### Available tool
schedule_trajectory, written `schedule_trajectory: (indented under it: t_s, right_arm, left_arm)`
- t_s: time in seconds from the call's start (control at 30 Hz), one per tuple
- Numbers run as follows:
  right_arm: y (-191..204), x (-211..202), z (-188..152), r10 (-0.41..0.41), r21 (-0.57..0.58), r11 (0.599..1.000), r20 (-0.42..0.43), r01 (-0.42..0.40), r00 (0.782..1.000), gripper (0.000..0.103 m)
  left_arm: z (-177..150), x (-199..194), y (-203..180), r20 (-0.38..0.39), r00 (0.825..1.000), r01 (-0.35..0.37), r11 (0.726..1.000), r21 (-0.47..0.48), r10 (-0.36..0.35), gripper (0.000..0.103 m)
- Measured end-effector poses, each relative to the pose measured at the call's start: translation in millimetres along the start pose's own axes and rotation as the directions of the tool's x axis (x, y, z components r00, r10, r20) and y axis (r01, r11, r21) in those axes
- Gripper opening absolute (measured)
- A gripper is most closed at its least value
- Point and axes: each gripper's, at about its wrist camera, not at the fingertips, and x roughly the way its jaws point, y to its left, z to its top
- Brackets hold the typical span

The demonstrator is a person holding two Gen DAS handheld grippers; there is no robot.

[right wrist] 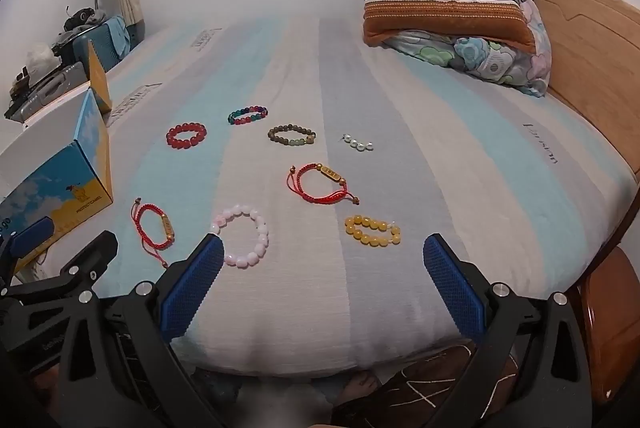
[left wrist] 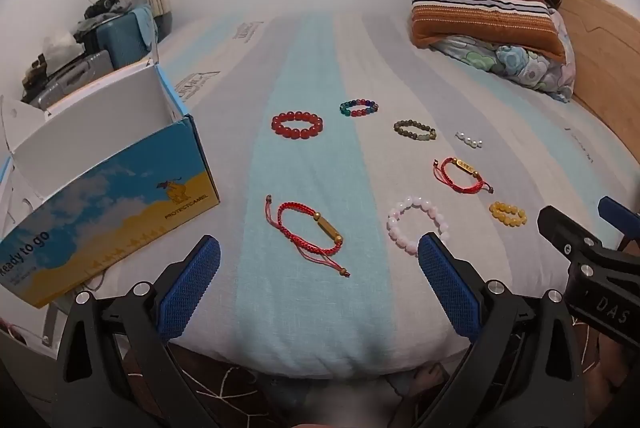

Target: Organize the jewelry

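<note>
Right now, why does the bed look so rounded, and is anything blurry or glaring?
Left wrist view: the fisheye lens bulges the striped bed and darkens the corners; the light is soft, without glare. Right wrist view: the same bulge, the bracelets are sharp, and the far wall looks hazy.

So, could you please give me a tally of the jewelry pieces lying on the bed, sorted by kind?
Round-bead bracelets: 5 – red, multicolour, olive-brown, pink, yellow
Red cord bracelets with a gold bar: 2 –
Short pearl strand: 1 –
Total: 8
</note>
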Motion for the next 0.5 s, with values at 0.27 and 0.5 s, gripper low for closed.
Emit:
schedule_trajectory:
  t_s: [0.27,0.5]
  right_arm:
    - [3.2,-0.4,-2.1,0.011,-0.015,1.0,0.002,-0.011,1.0,0.096]
    - [0.4,1.6,-3.2,0.015,-0.014,1.0,-0.001,-0.015,1.0,0.096]
  left_arm:
    - [0.2,3.3,7.8,-0.008,1.0,-0.004,1.0,-0.018,0.003,0.097]
    - [0.2,4.1,9.4,-0.016,1.0,0.017,1.0,-0.012,-0.018,0.097]
